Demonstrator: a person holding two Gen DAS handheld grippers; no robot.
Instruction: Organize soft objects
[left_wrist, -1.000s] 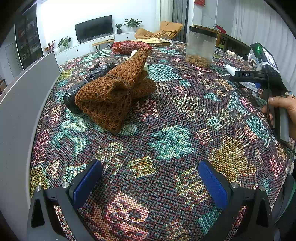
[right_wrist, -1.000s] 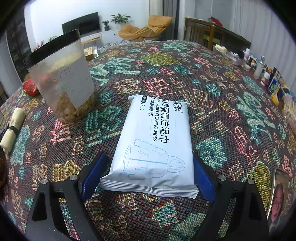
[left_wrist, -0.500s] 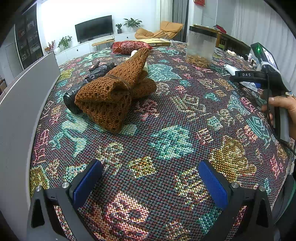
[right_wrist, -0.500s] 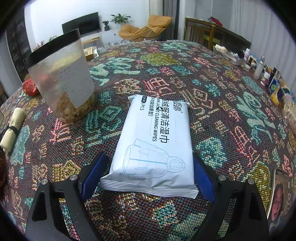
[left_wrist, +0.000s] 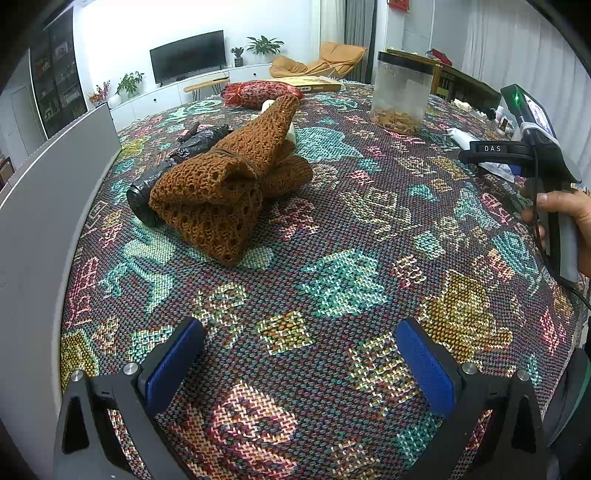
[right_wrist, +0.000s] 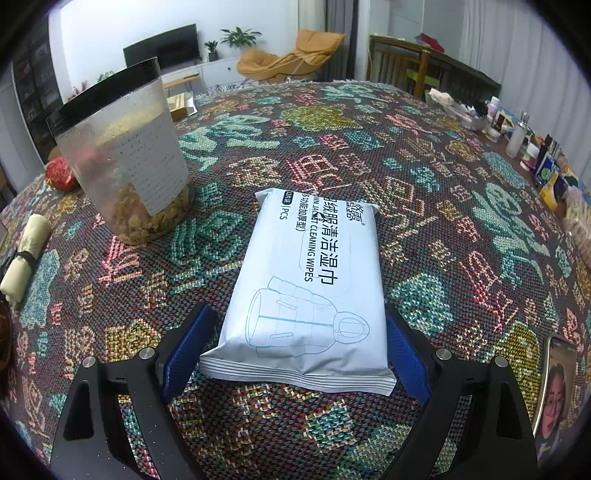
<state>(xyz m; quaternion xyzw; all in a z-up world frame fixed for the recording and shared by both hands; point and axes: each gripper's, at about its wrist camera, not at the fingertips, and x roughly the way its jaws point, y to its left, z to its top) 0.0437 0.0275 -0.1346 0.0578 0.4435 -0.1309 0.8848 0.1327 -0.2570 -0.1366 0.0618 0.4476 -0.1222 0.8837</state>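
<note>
**Right wrist view: wipes pack lies lengthwise between spread jaws**

Right wrist view shows the patterned woven tablecloth (right_wrist: 424, 177) filling nearly the whole frame, with a living room behind it along the top: a television, potted plants and an orange lounge chair. On the cloth, the white wipes pack (right_wrist: 310, 291) sits at lower centre, its long axis running away from the camera towards the upper middle of the frame, in line with the fingers. The right gripper (right_wrist: 295, 350) has its jaws apart, one blue pad on each long side of the pack's near end; the pads look just beside the pack's edges, though I cannot tell whether they touch. My judgement is that this hand is placed to close across the pack's short width. At upper left stands a clear plastic jar (right_wrist: 125, 158) with a black lid, near the pack but apart from it. A small cream cloth roll (right_wrist: 26, 254) lies at the left edge, and bottles and clutter line the right edge.

The left wrist view shows the same cloth, with a grey panel (left_wrist: 40, 206) curving down the left side. The brown knitted bundle (left_wrist: 229, 184) lies at centre left, well ahead of the left gripper (left_wrist: 299, 365), whose jaws are wide apart over bare cloth and hold nothing. A black plastic bag (left_wrist: 147, 184) is tucked against the bundle's left side. A red mesh pouch (left_wrist: 258, 92) rests at the top centre. At the right edge a hand (left_wrist: 565, 214) holds the other gripper's handle.
</note>
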